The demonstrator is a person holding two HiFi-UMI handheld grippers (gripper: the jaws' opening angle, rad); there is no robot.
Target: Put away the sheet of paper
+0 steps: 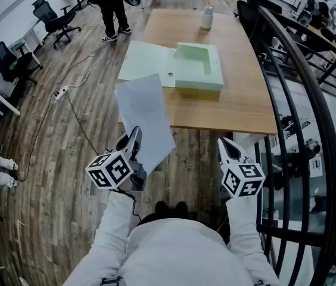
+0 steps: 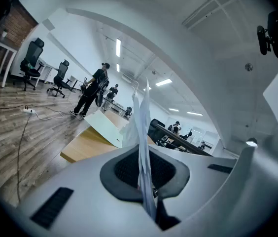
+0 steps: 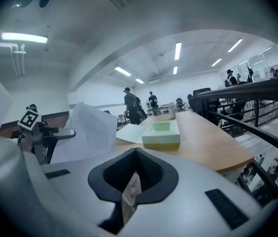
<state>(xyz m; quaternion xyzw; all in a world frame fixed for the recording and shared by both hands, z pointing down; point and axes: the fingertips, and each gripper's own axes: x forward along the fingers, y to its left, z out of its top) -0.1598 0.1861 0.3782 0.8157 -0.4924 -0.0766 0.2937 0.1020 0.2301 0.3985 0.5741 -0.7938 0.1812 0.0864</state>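
Pinching the sheet of paper (image 1: 144, 115) by its lower edge, the left gripper (image 1: 133, 139) has its jaws clamped tight on it; the sheet stands up toward 12 o'clock, short of the wooden table (image 1: 248, 100) and its pale green box (image 1: 199, 76). At 3 o'clock the right gripper (image 1: 230, 149) has its jaws together, a tan slip (image 3: 129, 191) at their seam

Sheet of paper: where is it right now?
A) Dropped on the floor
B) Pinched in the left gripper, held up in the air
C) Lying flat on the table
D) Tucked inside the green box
B: the left gripper is shut on the lower edge of the sheet of paper, which stands up in the air short of the table and the open green box.
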